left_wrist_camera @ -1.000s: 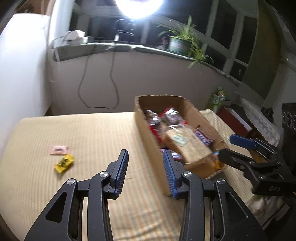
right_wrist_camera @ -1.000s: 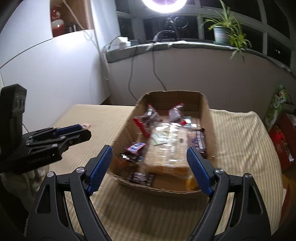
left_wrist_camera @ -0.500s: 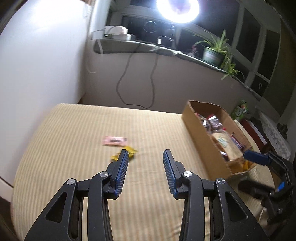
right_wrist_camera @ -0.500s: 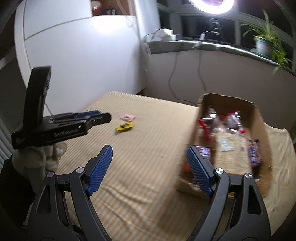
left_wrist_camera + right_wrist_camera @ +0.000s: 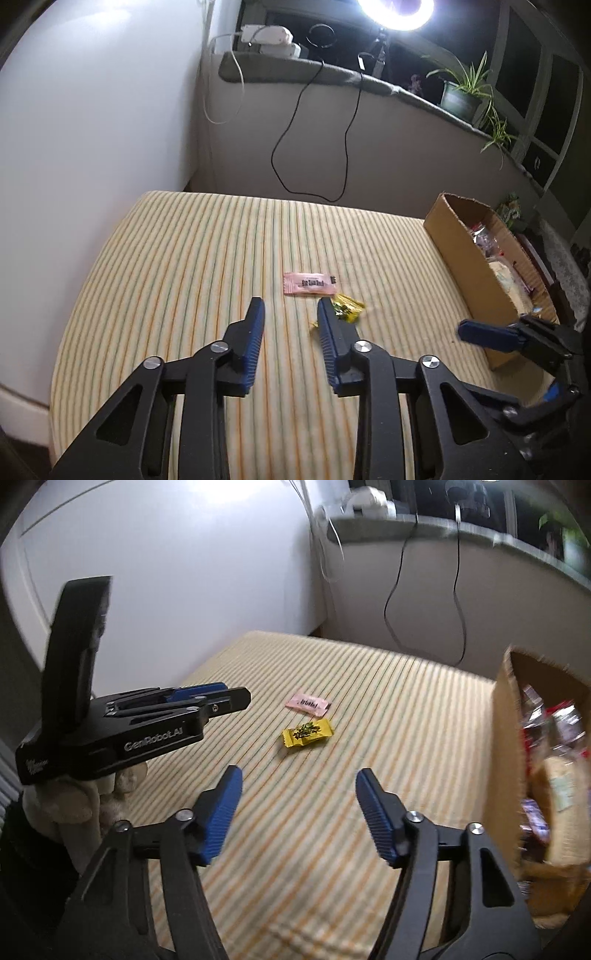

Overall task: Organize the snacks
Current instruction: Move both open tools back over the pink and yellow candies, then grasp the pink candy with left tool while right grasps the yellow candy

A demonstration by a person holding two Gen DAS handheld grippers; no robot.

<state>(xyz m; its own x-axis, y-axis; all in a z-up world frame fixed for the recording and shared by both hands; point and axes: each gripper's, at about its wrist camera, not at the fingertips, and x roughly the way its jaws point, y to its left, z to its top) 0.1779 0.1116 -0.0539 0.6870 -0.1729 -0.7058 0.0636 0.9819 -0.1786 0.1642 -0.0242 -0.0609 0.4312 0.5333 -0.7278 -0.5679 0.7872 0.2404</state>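
Note:
A pink snack packet (image 5: 309, 283) and a yellow candy packet (image 5: 346, 311) lie on the striped table cloth (image 5: 192, 266). Both also show in the right wrist view, pink packet (image 5: 307, 703) and yellow packet (image 5: 307, 732). A cardboard box (image 5: 466, 258) full of snacks stands at the right; its wall shows in the right wrist view (image 5: 506, 760). My left gripper (image 5: 290, 312) is open and empty, just short of the two packets. My right gripper (image 5: 297, 779) is open wide and empty, hovering in front of the yellow packet.
A grey ledge (image 5: 332, 74) with a ring light, a power strip, hanging cables (image 5: 314, 140) and a potted plant (image 5: 461, 92) runs behind the table. A white wall (image 5: 92, 129) borders the left side. Each gripper shows in the other's view.
Both grippers have swung left, away from the box and toward the two loose packets. The box has slid to the right edge of both views. Both grippers stay open.

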